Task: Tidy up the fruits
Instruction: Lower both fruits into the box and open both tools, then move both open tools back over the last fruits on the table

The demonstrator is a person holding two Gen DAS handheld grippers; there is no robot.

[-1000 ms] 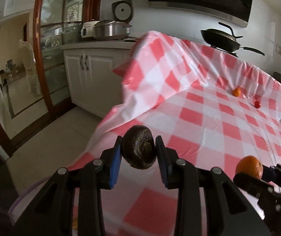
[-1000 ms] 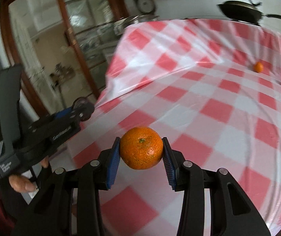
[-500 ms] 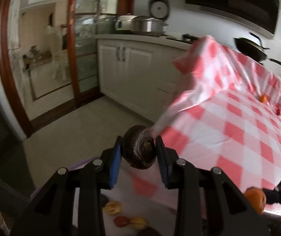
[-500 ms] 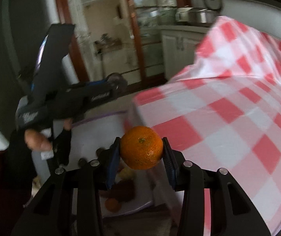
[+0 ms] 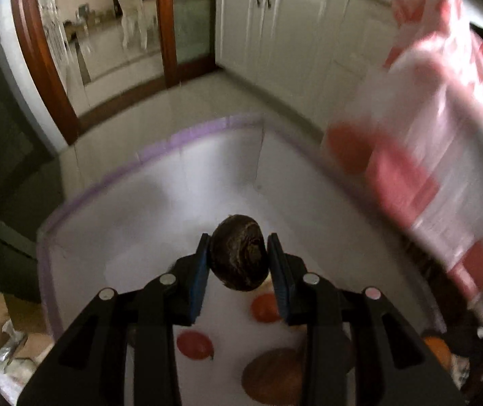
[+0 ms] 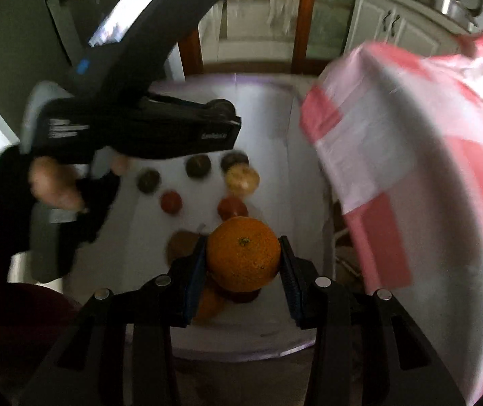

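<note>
My left gripper (image 5: 238, 264) is shut on a dark brown round fruit (image 5: 239, 252), held above a white bin with a purple rim (image 5: 180, 137). My right gripper (image 6: 243, 265) is shut on an orange (image 6: 243, 257), also above the white bin (image 6: 261, 108). Several fruits lie on the bin's floor: red ones (image 5: 194, 345) (image 6: 171, 202), a brown one (image 5: 272, 375), dark ones (image 6: 198, 166) and a yellowish one (image 6: 242, 177). In the right wrist view the left gripper's black body (image 6: 140, 125) hangs over the bin's left side, with a hand (image 6: 53, 186) around its handle.
The red-and-white checked tablecloth (image 5: 444, 155) (image 6: 420, 155) hangs down at the bin's right side. White cabinets (image 5: 285, 17) and a wood-framed glass door (image 5: 160, 23) stand behind. Crumpled packaging and cardboard (image 5: 1, 338) lie on the floor left of the bin.
Both grippers have swung off the table to the left and downward, and now point into the bin on the floor. Each still holds its fruit.
</note>
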